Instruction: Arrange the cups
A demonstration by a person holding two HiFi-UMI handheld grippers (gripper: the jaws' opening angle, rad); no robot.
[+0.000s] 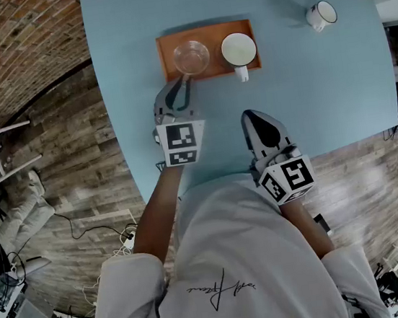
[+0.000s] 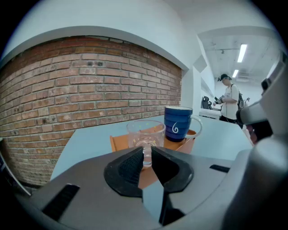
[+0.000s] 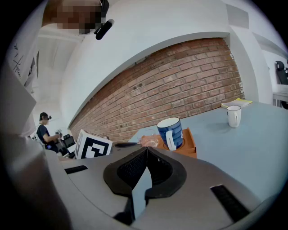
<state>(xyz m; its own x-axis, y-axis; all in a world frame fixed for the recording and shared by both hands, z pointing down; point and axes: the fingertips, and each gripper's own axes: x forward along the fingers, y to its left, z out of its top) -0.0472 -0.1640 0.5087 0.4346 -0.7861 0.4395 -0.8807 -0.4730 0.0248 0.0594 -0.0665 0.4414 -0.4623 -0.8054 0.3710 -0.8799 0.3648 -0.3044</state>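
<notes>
Head view, layout: I saw an orange tray (image 1: 166, 58) at the far middle of the blue counter (image 1: 321, 95). A glass cup (image 1: 191, 57) sat in the tray's left half and a blue mug (image 1: 238, 49) in its right half. A white mug (image 1: 321, 15) stood well apart from the tray, off to its right.
Head view, tongs: The left tongs (image 1: 183, 84) reached the tray's near edge at the glass cup. The right tongs (image 1: 253, 115) hung over bare counter, nearer to me than the tray.
Left gripper view, grip: The left tongs (image 2: 147, 155) were pinching the clear handle of the glass cup (image 2: 145, 132), pads against its two sides. The cup stood upright on the tray, with the blue mug (image 2: 178, 123) just beside it.
Right gripper view, grip: The right tongs (image 3: 146, 152) were pressed together with nothing between them. The tray (image 3: 190, 143) lay ahead of them, and the white mug (image 3: 234, 116) stood beyond it to the right.
Step in hand: I judged this to be the grasp on the glass cup, freshly taken and not yet lifted.
Next move: I would have lifted straight up, since a thin glass handle can slip or twist in the pads. The cup also had to clear the tray's lip and the mug alongside. Where it belonged I could not tell.
</notes>
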